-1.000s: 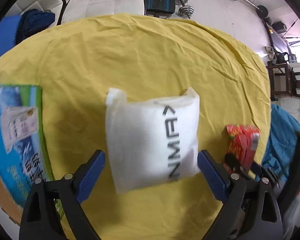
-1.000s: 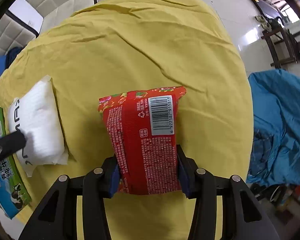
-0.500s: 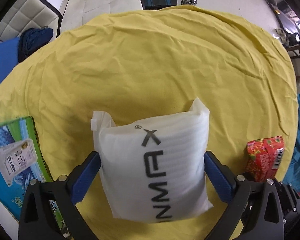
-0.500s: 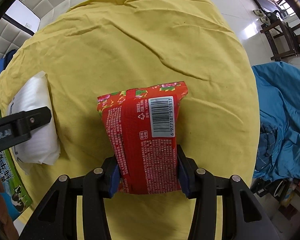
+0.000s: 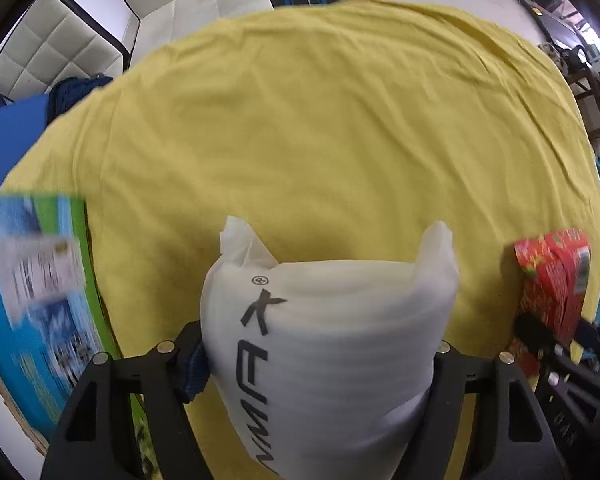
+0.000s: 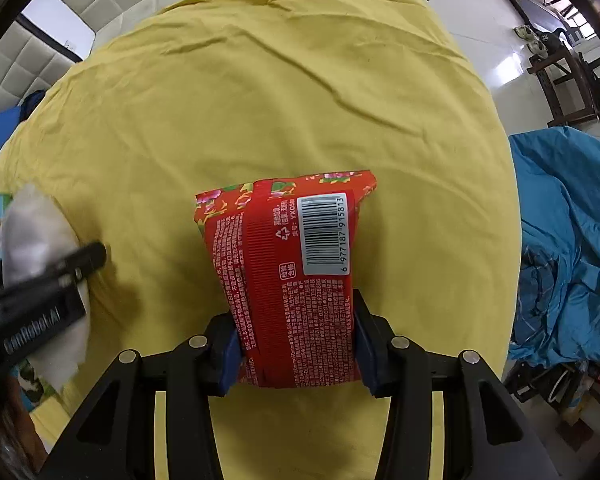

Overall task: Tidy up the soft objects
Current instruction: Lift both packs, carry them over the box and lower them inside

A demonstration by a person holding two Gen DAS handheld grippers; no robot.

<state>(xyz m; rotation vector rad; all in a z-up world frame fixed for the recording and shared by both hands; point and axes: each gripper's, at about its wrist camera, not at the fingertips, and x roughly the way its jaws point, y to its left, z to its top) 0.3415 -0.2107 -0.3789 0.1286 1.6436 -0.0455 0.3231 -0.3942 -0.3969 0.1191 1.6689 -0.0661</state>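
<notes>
A white soft pack with black lettering (image 5: pixel 332 344) sits between the fingers of my left gripper (image 5: pixel 320 360), which is shut on it above the yellow cloth (image 5: pixel 320 128). The pack also shows at the left of the right wrist view (image 6: pixel 36 236). A red floral tissue pack with a barcode (image 6: pixel 292 280) is clamped in my right gripper (image 6: pixel 296 352), just over the cloth. The red pack also shows at the right edge of the left wrist view (image 5: pixel 552 280).
A blue and green carton (image 5: pixel 40 280) lies at the cloth's left edge. A blue fabric heap (image 6: pixel 568 248) lies right of the round table. White padded seating (image 5: pixel 100 32), a dark wooden rack (image 6: pixel 568 76) and gym gear stand beyond.
My left gripper moved forward over the white pack and closed on it. My right gripper stays shut on the red pack and has hardly moved.
</notes>
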